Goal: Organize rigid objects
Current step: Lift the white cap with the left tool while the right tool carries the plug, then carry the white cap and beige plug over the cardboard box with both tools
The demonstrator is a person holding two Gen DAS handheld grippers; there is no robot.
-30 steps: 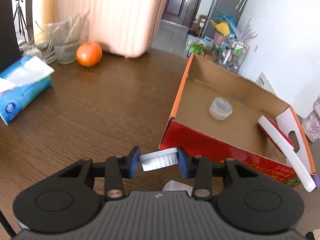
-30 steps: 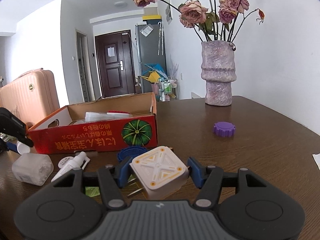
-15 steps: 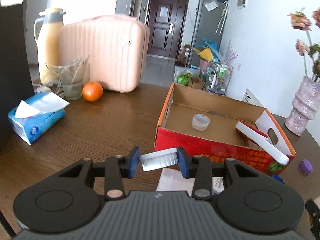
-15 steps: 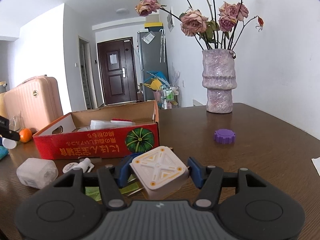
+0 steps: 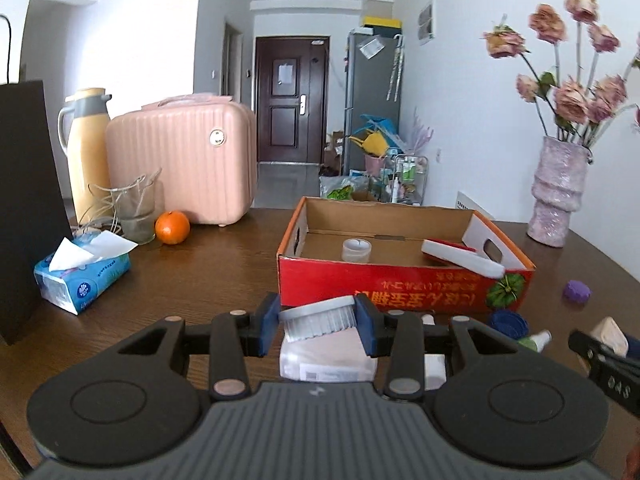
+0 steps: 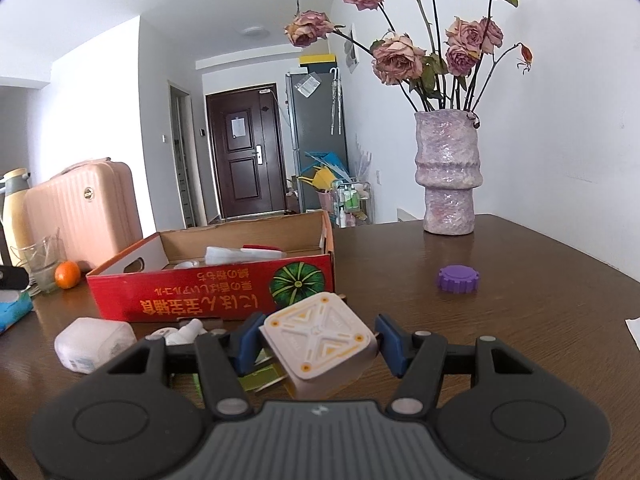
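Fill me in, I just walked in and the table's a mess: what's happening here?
A person is tidying loose items into the red cardboard box, with tongs in each hand. The left tongs grip a small grey brush, held in front of the box. The right tongs grip a square white plug adapter. A cup and a red-and-white tool already lie inside; a purple cap sits on the table.

The dark wooden table [image 5: 224, 264] is carrying a red cardboard box [image 5: 384, 284] near its middle. At 10 o'clock from the box, an orange [image 5: 172, 227], a glass jar [image 5: 136, 212] and a pink suitcase [image 5: 182, 168] are standing. A tissue pack [image 5: 82, 276] is lying at 9 o'clock. A purple cap [image 6: 458, 278] is sitting at 3 o'clock, a vase [image 6: 448, 176] at 2 o'clock.
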